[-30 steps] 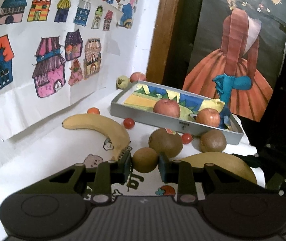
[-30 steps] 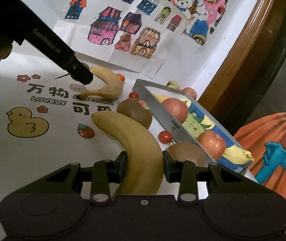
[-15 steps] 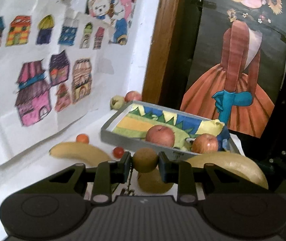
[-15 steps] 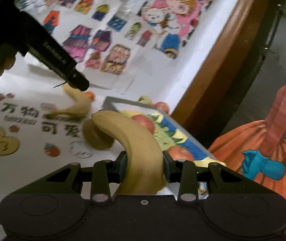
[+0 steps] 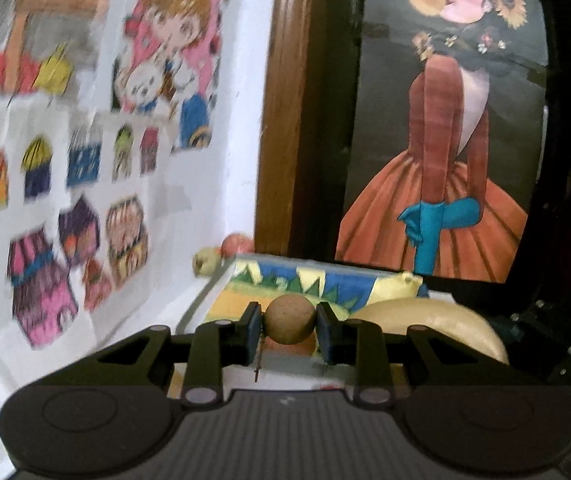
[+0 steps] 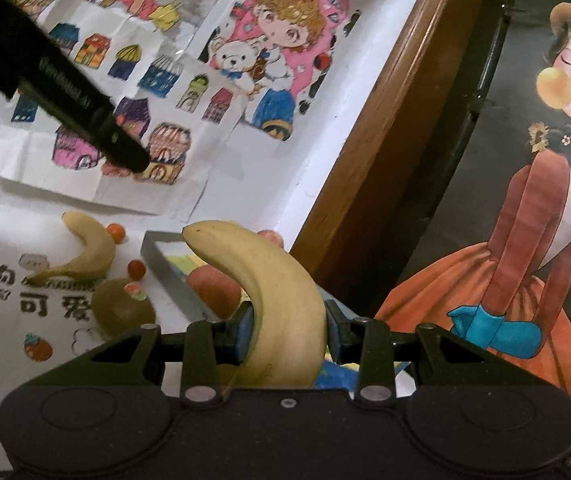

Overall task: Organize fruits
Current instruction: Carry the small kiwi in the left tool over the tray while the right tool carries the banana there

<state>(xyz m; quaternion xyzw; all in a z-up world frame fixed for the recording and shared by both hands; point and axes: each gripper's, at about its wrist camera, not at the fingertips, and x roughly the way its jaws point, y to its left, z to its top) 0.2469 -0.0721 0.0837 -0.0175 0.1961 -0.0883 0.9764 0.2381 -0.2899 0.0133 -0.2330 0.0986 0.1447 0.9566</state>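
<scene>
kiwi (image 5: 288,319) between left gripper (image 5: 288,330) pads

Left gripper (image 5: 289,330) and right gripper (image 6: 288,330) aloft, jaws each clamped around a held fruit.

Kiwi (image 5: 289,319) and banana (image 6: 281,300) now aloft.

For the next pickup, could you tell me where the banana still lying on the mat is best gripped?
Grip the banana on the mat across its thick middle, coming from above, claw set crosswise to its curve. It lies flat; its ends taper, and a small orange fruit sits close against its upper end.
</scene>
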